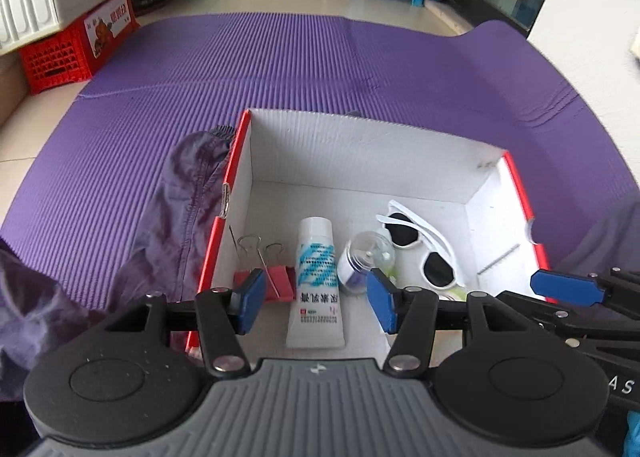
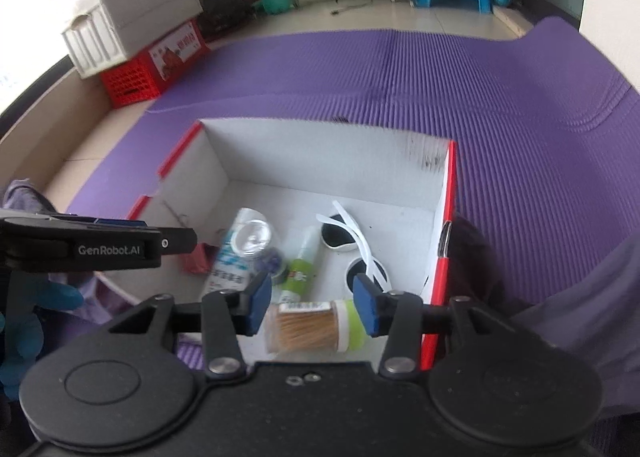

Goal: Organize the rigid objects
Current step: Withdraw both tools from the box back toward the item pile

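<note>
Fingers of the right hand-held gripper (image 2: 313, 308) stand apart over the near end of the open cardboard box (image 2: 320, 145), and a clear toothpick jar with a green cap (image 2: 316, 327) lies crosswise between the blue pads; whether the pads touch it I cannot tell. The left hand-held gripper (image 1: 316, 299) is spread wide and holds nothing, hovering above a white ointment tube (image 1: 316, 281) that lies lengthwise on the box floor.

Left of the tube, against the red-edged left wall, sit red binder clips (image 1: 268, 277). Just right of it lies a clear round container (image 1: 364, 257), then white sunglasses (image 1: 420, 245) toward the right wall. A small green bottle (image 2: 302, 269) lies between the container and the sunglasses. The far half of the box floor is bare.

Outside, purple cloth (image 1: 188, 201) rests against the left wall, and the box sits on a ribbed purple mat (image 1: 280, 65).
</note>
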Demonstrator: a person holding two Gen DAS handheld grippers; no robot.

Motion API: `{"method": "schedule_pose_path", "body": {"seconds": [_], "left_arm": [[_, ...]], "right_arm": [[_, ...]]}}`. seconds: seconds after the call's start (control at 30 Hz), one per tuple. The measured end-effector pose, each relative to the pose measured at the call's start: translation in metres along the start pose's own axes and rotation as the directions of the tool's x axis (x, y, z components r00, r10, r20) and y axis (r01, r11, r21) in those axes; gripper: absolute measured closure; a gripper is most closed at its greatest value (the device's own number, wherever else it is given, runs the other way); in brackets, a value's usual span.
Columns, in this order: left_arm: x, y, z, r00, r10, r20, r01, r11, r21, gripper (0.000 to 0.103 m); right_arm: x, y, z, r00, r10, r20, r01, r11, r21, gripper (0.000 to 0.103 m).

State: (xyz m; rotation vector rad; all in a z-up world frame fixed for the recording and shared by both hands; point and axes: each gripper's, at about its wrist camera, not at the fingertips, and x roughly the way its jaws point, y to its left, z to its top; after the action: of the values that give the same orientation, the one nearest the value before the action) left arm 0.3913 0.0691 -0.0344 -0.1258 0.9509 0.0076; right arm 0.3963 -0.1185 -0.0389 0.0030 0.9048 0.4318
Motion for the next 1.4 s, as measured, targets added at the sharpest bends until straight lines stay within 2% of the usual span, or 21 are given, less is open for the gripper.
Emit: {"method": "schedule_pose_path", "body": {"seconds": [0.23,0.37,0.43,0.53,0.7,0.83,0.9,0.93,1.2,1.4], "left_arm": [[-0.052,-0.003,-0.019,0.998,-0.024,0.060,0.023,1.000,0.010,0.048],[-0.076,-0.001,-0.033,0.995,-0.043,0.090,0.045,0.999,-0.018,0.035],[-0.087,0.000,-0.040,0.994,-0.041,0.106,0.044,0.999,-0.026,0.035],[-0.101,-0.002,-0.051,0.992,-0.031,0.122,0.034,0.999,-0.024,0.035],[-0.122,-0.008,-0.068,0.989,-0.008,0.147,0.008,1.000,0.004,0.035],[-0.136,-0.011,-0.081,0.986,-0.017,0.165,0.016,1.000,0.008,0.034],[-0.143,-0.012,-0.087,0.984,-0.018,0.178,0.017,1.000,0.010,0.023],[-0.146,-0.013,-0.090,0.983,-0.017,0.185,0.014,1.000,0.015,0.022],[-0.159,-0.018,-0.117,0.981,-0.004,0.196,-0.004,0.999,0.040,0.022],[-0.158,-0.018,-0.138,0.982,0.019,0.188,-0.027,0.999,0.043,0.022]], "right_arm": [[-0.045,0.013,-0.013,0.998,0.028,0.063,-0.027,1.000,-0.013,0.040],[-0.070,0.017,-0.023,0.994,0.041,0.097,-0.040,0.999,-0.012,0.034],[-0.081,0.017,-0.028,0.992,0.051,0.112,-0.051,0.999,-0.002,0.025],[-0.096,0.019,-0.037,0.989,0.062,0.136,-0.064,0.998,0.010,0.019],[-0.117,0.022,-0.052,0.983,0.087,0.165,-0.090,0.996,0.012,0.014],[-0.132,0.026,-0.061,0.977,0.104,0.185,-0.108,0.994,0.013,0.009],[-0.139,0.029,-0.068,0.975,0.112,0.189,-0.117,0.993,0.014,0.006],[-0.141,0.031,-0.071,0.975,0.114,0.193,-0.119,0.993,0.011,0.005],[-0.157,0.047,-0.100,0.965,0.095,0.244,-0.078,0.994,-0.081,0.004],[-0.164,0.057,-0.123,0.951,0.112,0.289,-0.076,0.988,-0.135,0.000]]}}
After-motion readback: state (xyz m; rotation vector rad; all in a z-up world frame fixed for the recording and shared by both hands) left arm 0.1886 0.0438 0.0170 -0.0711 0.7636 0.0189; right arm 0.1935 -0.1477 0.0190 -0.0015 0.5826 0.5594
